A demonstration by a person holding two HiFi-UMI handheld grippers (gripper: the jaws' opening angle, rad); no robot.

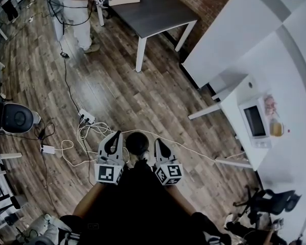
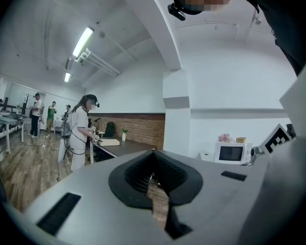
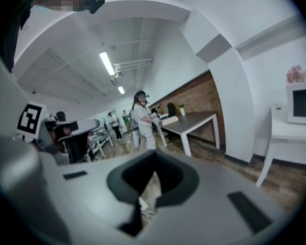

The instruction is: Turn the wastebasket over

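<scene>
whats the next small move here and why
Probably tip both down toward the dark round thing, likely the wastebasket. The left hand-held gripper and right hand-held gripper flank it in the head view, but both are shut and empty, and neither gripper view shows it.
</scene>
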